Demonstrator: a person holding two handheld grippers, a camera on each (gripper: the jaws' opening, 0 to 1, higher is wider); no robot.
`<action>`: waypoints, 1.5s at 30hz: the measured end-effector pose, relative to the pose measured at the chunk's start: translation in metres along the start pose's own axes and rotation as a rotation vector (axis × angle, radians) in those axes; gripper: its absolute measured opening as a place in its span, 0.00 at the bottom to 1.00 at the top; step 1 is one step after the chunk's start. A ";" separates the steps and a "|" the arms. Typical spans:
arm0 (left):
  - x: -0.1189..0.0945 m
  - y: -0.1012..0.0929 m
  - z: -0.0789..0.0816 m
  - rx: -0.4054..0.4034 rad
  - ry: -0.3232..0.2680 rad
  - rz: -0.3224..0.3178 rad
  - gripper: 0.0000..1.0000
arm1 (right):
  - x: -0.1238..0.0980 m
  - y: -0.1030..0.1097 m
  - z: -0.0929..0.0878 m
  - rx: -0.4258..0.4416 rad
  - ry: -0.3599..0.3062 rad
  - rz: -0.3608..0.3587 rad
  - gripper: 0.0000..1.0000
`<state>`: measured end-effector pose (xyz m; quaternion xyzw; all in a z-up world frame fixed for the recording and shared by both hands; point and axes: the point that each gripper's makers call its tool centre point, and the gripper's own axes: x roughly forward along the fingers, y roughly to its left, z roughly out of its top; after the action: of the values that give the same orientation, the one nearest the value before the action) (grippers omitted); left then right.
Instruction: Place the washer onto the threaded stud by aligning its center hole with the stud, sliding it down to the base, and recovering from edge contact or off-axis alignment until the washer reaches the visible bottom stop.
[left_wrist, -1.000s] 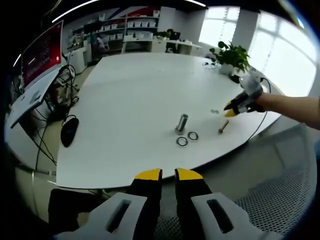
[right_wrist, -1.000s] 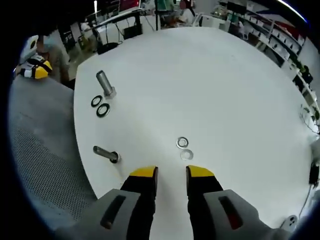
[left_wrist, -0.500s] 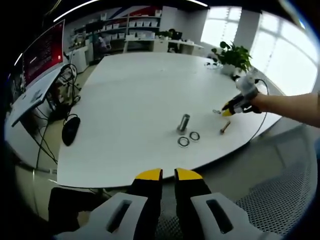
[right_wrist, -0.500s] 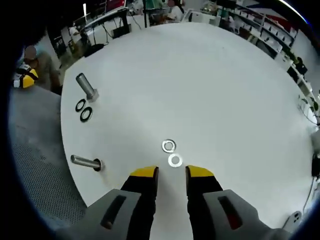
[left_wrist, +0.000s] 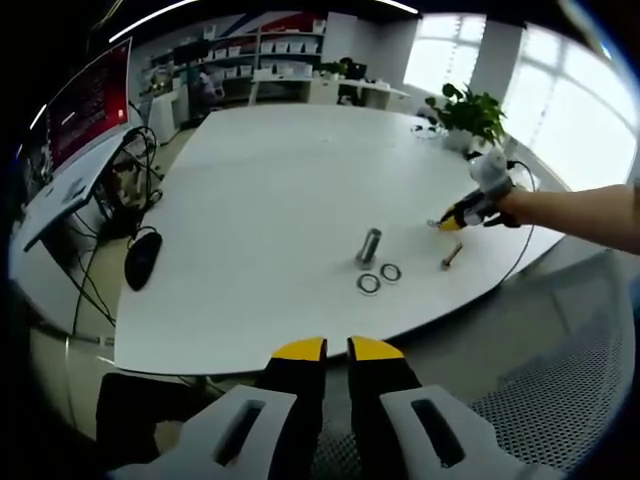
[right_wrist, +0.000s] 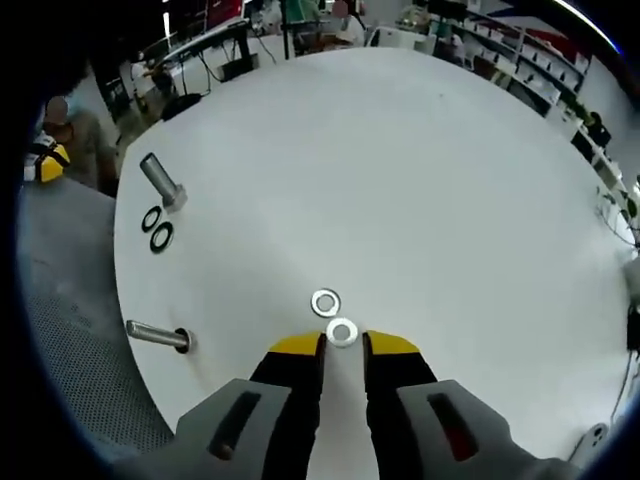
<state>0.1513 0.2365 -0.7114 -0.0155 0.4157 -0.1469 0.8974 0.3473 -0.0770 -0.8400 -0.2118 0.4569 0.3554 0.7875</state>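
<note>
Right claw: my right claw (right_wrist: 342, 344) sits low over the tabletop (right_wrist: 420, 170), jaws narrowly apart and clamped on nothing, because the pick is not yet made.
Near washer: the near washer (right_wrist: 342, 332) lies flat at 12 o'clock from my jaw tips, just beyond them and centred on the gap; I judge this is the approach line for a rim grasp.
Far washer: the second washer (right_wrist: 325, 302) lies just beside the first, at 11 o'clock from it, apart from it or barely touching; I cannot tell which.
Upright stud: the upright stud (right_wrist: 158, 181) stands head-down at 10 o'clock, well apart, thread up so a washer can drop over it.
Dark rings: two dark rings (right_wrist: 156, 227) lie flat just beside its base.
Lying bolt: a lying bolt (right_wrist: 156, 335) rests on its side at 9 o'clock, near the tabletop edge.
Left claw: my left claw (left_wrist: 336, 349) waits off the tabletop edge, jaws nearly together, gripping nothing, on standby.
Risk: a thin flat washer may slide instead of lifting.
</note>
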 end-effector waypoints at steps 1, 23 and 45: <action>0.000 0.000 0.000 0.000 0.000 0.000 0.06 | 0.000 0.000 0.000 0.000 0.002 0.000 0.17; 0.000 0.000 0.000 0.000 0.000 0.000 0.06 | -0.008 0.003 0.002 0.003 -0.023 0.001 0.14; 0.000 -0.001 0.000 0.009 -0.002 -0.011 0.06 | -0.069 0.063 0.036 0.056 -0.162 0.171 0.14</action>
<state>0.1511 0.2353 -0.7108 -0.0139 0.4143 -0.1535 0.8970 0.2971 -0.0371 -0.7627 -0.1205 0.4178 0.4242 0.7943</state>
